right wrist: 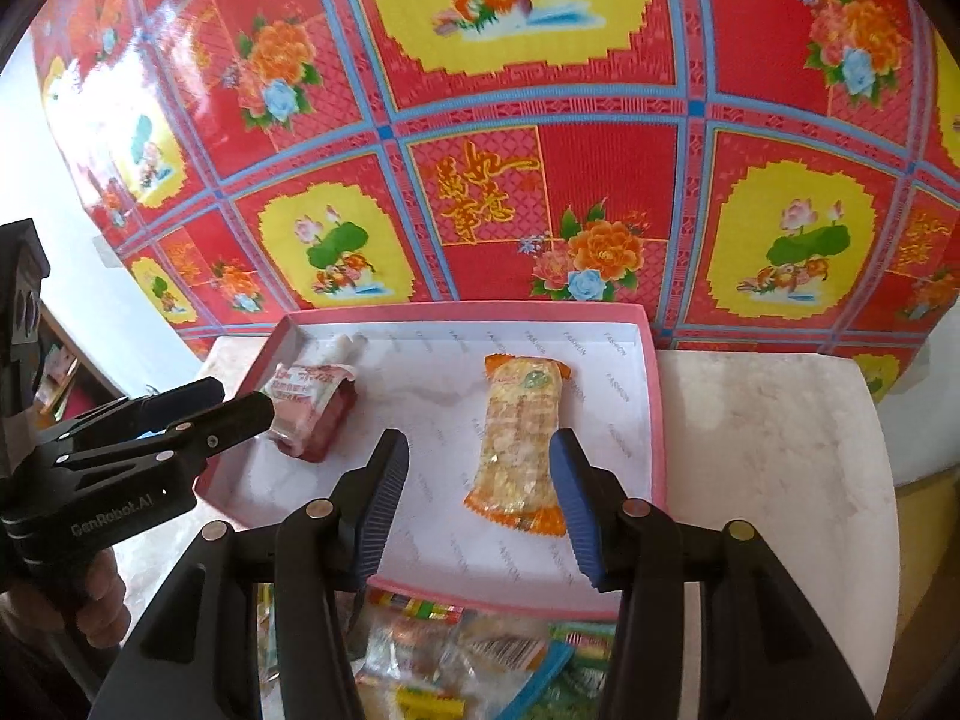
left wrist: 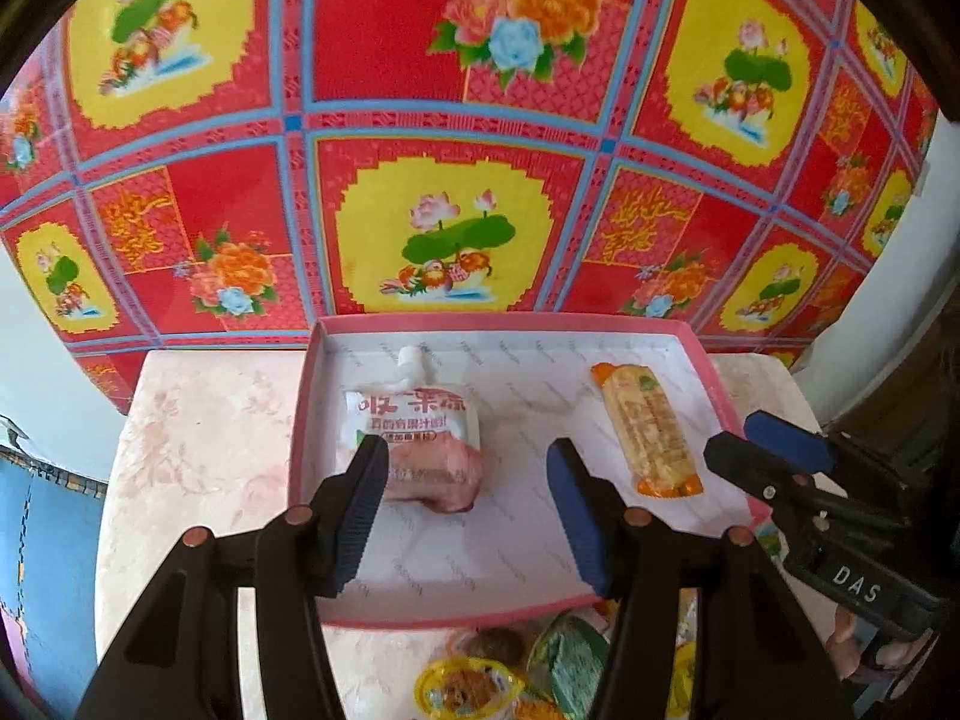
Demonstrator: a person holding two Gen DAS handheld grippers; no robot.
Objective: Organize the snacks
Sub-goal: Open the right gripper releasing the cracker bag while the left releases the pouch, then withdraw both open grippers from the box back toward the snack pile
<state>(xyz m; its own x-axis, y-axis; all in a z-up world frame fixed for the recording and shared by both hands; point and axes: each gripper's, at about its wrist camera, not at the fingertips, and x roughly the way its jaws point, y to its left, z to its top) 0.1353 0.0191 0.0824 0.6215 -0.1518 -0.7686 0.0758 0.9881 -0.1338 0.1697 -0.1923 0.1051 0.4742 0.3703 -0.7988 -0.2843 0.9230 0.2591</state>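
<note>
Now I hold both grippers, left [left wrist: 468,516] and right [right wrist: 480,510], spread and empty above the shallow pink-rimmed cardboard box [left wrist: 714,384], its white spouted jelly pouch [left wrist: 414,414] and orange-ended clear-wrapped snack bar [right wrist: 522,450] lying apart, sorted.

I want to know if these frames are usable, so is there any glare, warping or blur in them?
Left wrist view: strong fisheye bending of the patterned backdrop, dark corners, pink tray sharp. Right wrist view: the same bending, a washed-out glare patch on the backdrop's upper left, and the loose snacks at the bottom edge look soft.
</note>
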